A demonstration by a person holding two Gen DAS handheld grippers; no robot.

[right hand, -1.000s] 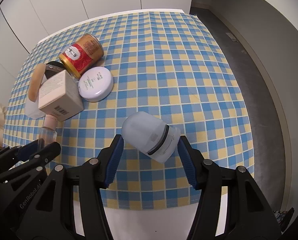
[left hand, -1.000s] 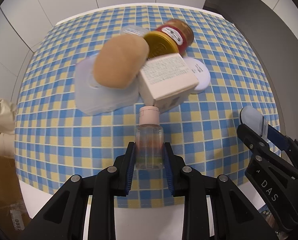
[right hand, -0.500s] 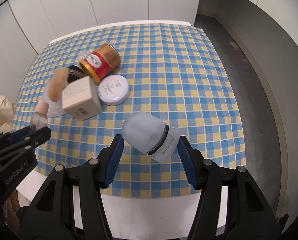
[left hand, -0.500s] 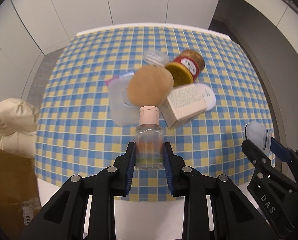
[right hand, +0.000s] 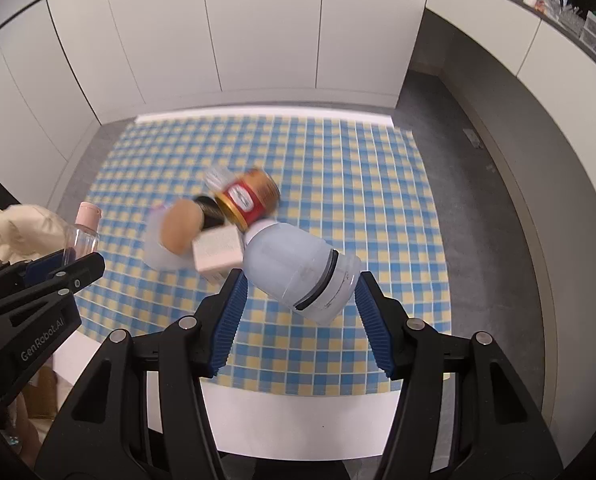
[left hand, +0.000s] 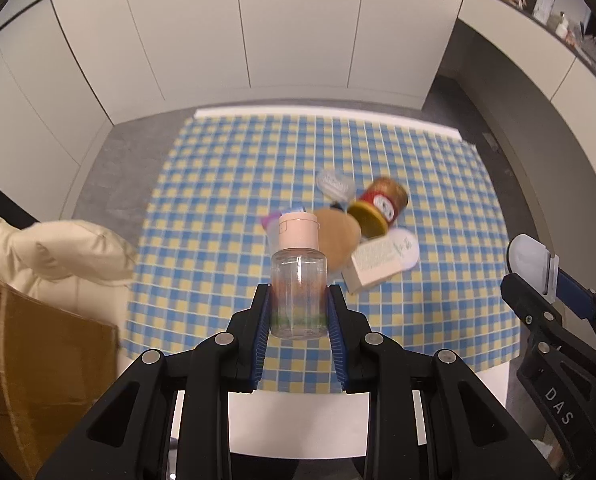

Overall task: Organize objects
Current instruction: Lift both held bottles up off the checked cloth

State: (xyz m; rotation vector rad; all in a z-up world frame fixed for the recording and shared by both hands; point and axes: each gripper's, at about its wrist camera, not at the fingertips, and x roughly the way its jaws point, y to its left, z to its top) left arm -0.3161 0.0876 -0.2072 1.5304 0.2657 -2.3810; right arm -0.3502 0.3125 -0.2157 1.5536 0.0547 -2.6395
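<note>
The left gripper (left hand: pixel 298 312) was clamped on a small clear bottle (left hand: pixel 298 292) with a pink flip cap (left hand: pixel 298 232). The bottle stood upright between the two blue pads (left hand: pixel 262 328), which pressed on the lower half of its body from either side, so that its shoulder and cap rose clear above the fingertips. It hung in the air above the near edge of the blue-and-yellow checked tablecloth (left hand: pixel 226 184).

The right gripper (right hand: pixel 299 296) was closed on a pale frosted jar (right hand: pixel 298 268) with a dark band near its clear end. The jar lay tilted across the gap, its rounded end up and to the left against the left pad (right hand: pixel 234 300), its clear end down and to the right near the right pad (right hand: pixel 367 304). It too was off the table.

Below both grippers a blurred cluster stayed on the cloth: a red and gold tin (right hand: pixel 250 200) lying on its side, a tan round puff (left hand: pixel 337 236), a small pale carton (left hand: pixel 371 264) leaning beside it, a white round compact (left hand: pixel 407 248) just behind the carton, and a clear lid (left hand: pixel 333 184) at the far side of the group. The pieces touched or overlapped one another; how exactly could not be told through the blur.

To the left of the table sat a cream cushion (left hand: pixel 58 252) and a brown cardboard box (left hand: pixel 38 360).
</note>
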